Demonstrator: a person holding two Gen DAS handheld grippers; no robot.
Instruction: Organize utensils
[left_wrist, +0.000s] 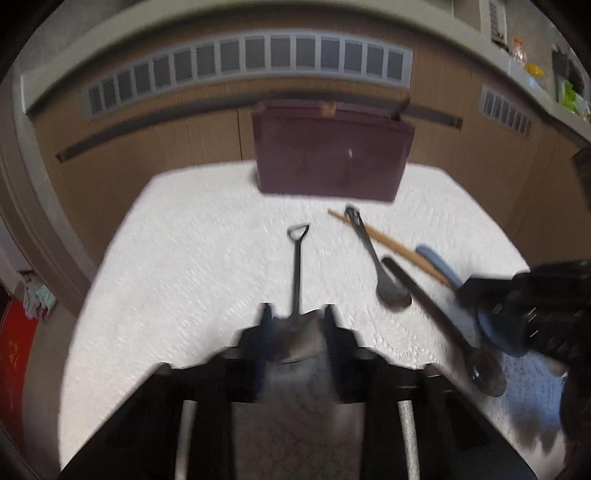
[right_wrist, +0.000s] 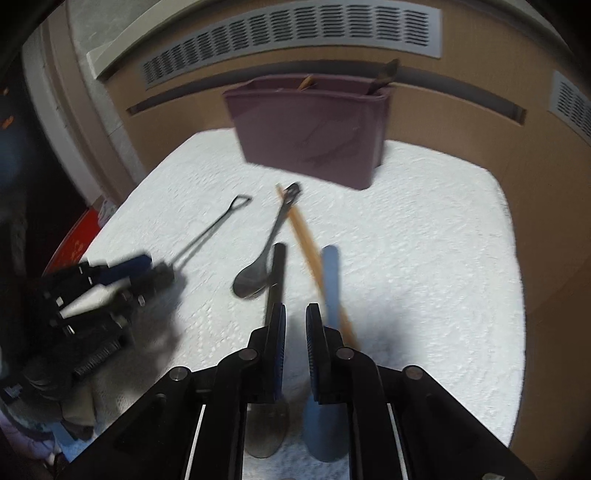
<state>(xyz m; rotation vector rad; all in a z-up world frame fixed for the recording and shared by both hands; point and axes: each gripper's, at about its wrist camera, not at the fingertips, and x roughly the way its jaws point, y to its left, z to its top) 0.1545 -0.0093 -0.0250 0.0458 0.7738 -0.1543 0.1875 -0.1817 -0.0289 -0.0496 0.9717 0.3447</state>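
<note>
White cloth (left_wrist: 207, 236), scattered utensils (left_wrist: 373, 254).

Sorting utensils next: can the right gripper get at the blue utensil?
Probably yes: the right gripper sits just beside the blue utensil, with only a chopstick crossing its handle.

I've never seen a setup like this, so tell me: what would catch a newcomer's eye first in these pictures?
Probably the dark purple bin standing at the far edge of the white cloth, with a couple of handles poking out of it. Next, the loose utensils in front of it: a shovel-shaped spoon whose blade sits between the left gripper's fingers, and a metal spoon, a chopstick and a blue spoon ahead of the right gripper.
</note>
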